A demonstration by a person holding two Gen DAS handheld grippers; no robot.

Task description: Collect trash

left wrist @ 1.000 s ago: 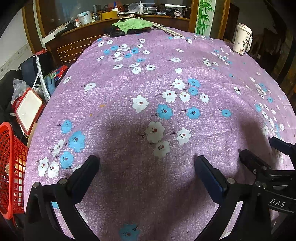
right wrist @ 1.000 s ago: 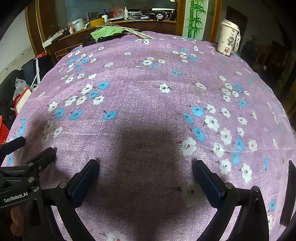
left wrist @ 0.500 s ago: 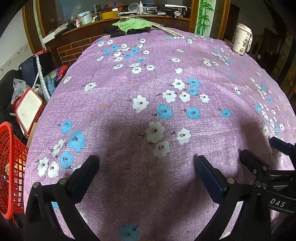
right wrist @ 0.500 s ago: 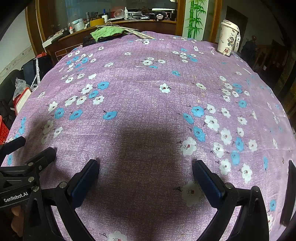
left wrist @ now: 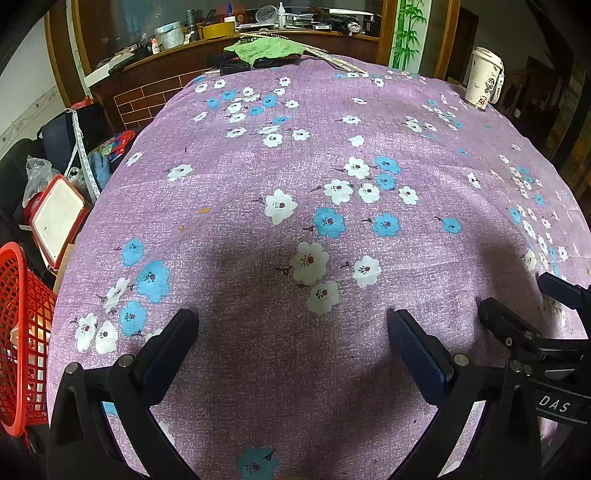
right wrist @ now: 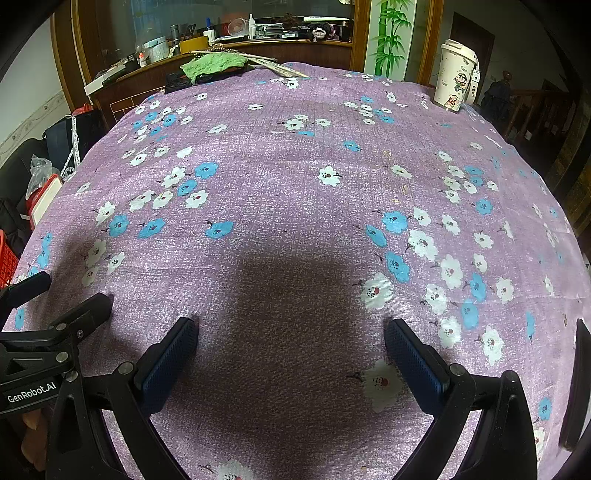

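Both tongs spread wide, nothing between them, over a purple floral cloth.
Left tongs (left wrist: 291, 328) and right tongs (right wrist: 288, 338) sit low over the near edge of the surface (left wrist: 369, 369), side by side; the right tongs' frame shows at the right edge of the left view. Cloth is purple with white and blue flowers. No trash item visible on the cloth, so no axis or heading to report. Red mesh basket (left wrist: 18, 332) sits off the surface edge, left of the left tongs, below cloth level; contents can't be made out. Far ahead-right of both tongs: lidded cartoon cup (right wrist: 454, 77), upright. Far ahead, slightly left: green cloth (right wrist: 210, 64) on dark items at the far edge. Behind that, a cluttered wooden counter (left wrist: 177, 48); bamboo-print panel (right wrist: 388, 33) beyond.
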